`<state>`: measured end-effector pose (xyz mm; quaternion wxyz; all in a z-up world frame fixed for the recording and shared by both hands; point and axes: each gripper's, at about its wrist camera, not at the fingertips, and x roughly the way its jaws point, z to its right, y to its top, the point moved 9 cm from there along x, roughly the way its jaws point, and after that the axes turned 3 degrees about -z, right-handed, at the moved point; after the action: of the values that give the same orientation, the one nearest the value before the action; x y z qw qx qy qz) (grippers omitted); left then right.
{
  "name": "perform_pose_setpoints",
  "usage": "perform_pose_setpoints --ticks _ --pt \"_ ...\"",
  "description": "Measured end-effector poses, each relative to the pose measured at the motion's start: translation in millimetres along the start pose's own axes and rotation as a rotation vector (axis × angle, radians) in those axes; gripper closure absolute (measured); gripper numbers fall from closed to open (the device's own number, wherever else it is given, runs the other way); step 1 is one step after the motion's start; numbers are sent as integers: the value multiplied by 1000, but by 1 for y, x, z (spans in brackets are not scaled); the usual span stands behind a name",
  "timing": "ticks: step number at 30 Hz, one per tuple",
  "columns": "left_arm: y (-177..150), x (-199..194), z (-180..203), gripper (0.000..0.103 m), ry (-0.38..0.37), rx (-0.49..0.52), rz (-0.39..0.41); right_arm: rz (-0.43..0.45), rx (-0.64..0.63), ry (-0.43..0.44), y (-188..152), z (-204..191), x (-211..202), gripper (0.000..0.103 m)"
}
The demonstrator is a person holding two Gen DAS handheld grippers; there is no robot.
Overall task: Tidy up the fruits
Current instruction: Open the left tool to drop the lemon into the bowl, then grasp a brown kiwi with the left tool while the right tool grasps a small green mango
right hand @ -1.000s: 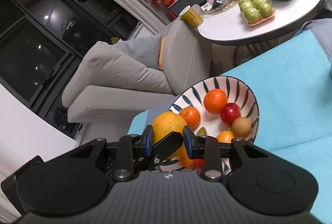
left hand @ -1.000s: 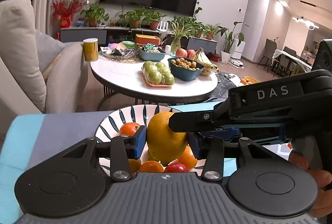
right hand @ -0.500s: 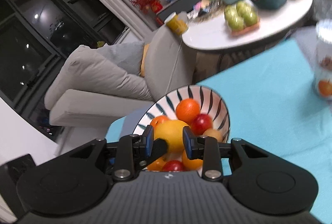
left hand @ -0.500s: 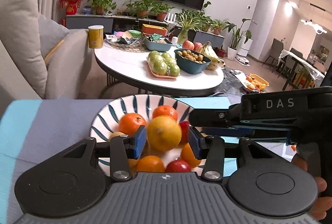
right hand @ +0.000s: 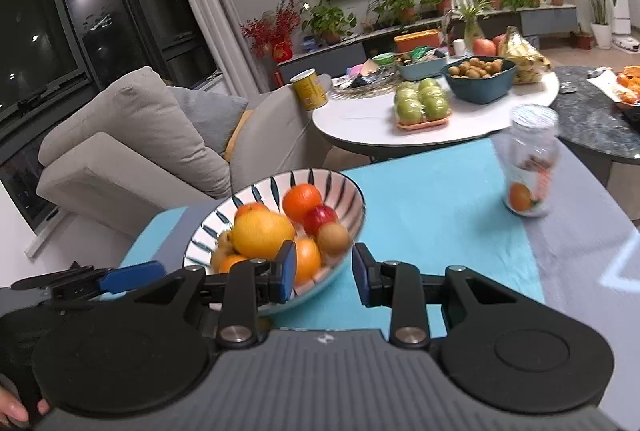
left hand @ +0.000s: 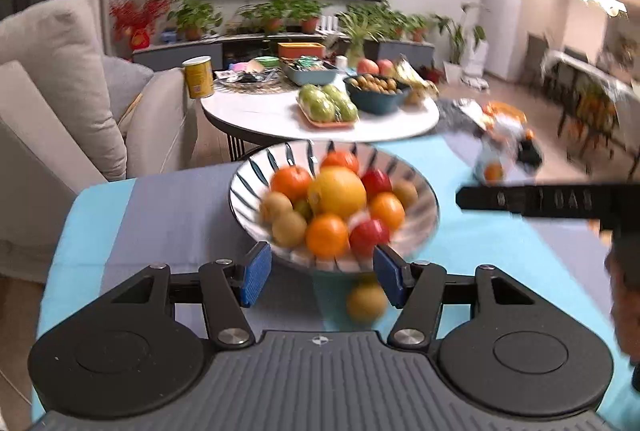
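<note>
Striped bowl (left hand: 416,191), white with dark blue radial strokes, upright near the far-left edge of the blue-and-grey cloth-covered table (left hand: 160,215). Heaped inside: large yellow citrus (left hand: 338,192) on top at the centre, orange mandarins (left hand: 327,235) around it, red apples (left hand: 369,236) toward the right and front, brown kiwis (left hand: 289,228) along the left side and right rim. Somewhat blurred. One more brownish-yellow round fruit (left hand: 366,301) loose on the cloth, just in front of the bowl's near edge, apart from the heap.
</note>
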<state>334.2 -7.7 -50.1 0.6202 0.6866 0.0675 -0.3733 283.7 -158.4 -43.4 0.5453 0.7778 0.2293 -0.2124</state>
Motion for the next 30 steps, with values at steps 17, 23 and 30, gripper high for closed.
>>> perform_pose_setpoints --ticks 17,23,30 --pt "-25 35 19 78 -91 9 -91 -62 -5 -19 -37 -6 -2 40" --pt "-26 32 18 78 -93 1 -84 -66 -24 -18 -40 -11 1 40" --pt "-22 23 12 78 -89 -22 -64 -70 -51 -19 -41 -17 4 40"
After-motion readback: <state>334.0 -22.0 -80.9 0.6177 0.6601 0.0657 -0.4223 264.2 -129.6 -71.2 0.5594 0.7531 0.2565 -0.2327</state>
